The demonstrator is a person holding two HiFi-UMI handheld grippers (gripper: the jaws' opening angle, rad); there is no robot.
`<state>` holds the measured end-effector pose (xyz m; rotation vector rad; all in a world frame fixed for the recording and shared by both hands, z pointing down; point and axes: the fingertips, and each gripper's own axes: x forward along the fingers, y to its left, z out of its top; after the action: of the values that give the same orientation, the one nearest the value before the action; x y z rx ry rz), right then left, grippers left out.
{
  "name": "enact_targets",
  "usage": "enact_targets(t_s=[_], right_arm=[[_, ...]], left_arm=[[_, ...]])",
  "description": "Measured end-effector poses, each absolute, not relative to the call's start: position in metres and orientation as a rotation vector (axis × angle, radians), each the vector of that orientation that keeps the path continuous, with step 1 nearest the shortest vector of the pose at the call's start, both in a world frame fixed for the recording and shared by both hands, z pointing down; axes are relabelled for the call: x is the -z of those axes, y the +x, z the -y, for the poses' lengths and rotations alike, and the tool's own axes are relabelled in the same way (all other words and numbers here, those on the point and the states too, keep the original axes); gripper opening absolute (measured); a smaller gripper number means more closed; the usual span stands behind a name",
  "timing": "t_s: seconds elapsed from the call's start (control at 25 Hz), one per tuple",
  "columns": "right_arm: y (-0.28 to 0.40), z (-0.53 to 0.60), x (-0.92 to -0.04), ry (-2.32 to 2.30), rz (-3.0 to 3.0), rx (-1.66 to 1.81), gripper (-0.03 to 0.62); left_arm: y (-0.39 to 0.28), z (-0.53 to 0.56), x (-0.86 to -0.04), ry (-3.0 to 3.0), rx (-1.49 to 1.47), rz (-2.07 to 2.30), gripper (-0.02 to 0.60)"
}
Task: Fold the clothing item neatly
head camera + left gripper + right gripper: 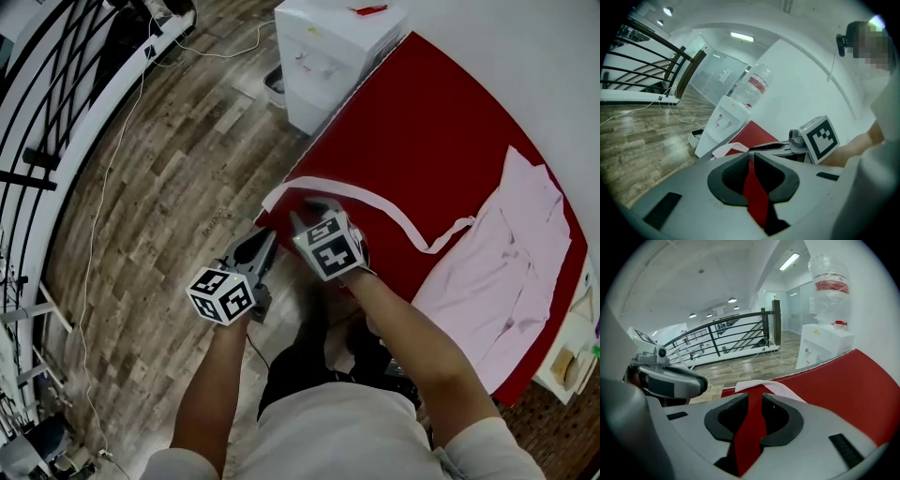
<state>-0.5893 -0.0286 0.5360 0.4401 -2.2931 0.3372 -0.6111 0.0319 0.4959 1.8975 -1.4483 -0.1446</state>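
A pale pink garment (511, 272) lies spread on the right part of the red table (422, 122). Its long pink strap (375, 199) runs left across the table to the near left corner. My right gripper (309, 208) hovers over that corner, right at the strap's end (780, 389). Its jaws stand a little apart, with only red tabletop showing between them (757, 394). My left gripper (267, 239) is beside it, just off the table's corner, its jaws shut on nothing (751, 157). From the left gripper view the strap end (725, 150) lies ahead.
A white water dispenser (328, 56) stands against the table's far left end. A black-and-white railing (56, 112) runs along the wooden floor at left, with a thin cable (103, 187) trailing beside it. Small items (567, 366) sit past the table's right edge.
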Motion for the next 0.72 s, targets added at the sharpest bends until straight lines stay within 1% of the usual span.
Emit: enact_targets(t_s=[0.08, 0.2, 0.28, 0.36, 0.56, 0.72], right_arm=[[-0.600, 0.026, -0.538, 0.411, 2.287, -0.250, 0.069], [-0.601, 0.024, -0.538, 0.399, 2.280, -0.188, 0.069], [-0.594, 0.025, -0.541, 0.408, 2.268, -0.187, 0.069], [-0.585, 0.026, -0.543, 0.418, 2.254, -0.185, 0.069], [-0.569, 0.033, -0.541, 0.457, 2.246, -0.194, 0.069], [-0.563, 0.032, -0.538, 0.472, 2.252, -0.207, 0.069]], left_arm=[[-0.618, -0.031, -0.499, 1.924, 0.043, 1.508, 0.017], [-0.630, -0.023, -0.509, 2.005, -0.280, 1.629, 0.022], [-0.634, -0.011, -0.517, 2.059, -0.501, 1.668, 0.109], [-0.635, 0.001, -0.527, 2.094, -0.670, 1.667, 0.136], [-0.626, 0.020, -0.556, 2.152, -0.937, 1.545, 0.137], [-0.624, 0.027, -0.567, 2.161, -1.000, 1.469, 0.137]])
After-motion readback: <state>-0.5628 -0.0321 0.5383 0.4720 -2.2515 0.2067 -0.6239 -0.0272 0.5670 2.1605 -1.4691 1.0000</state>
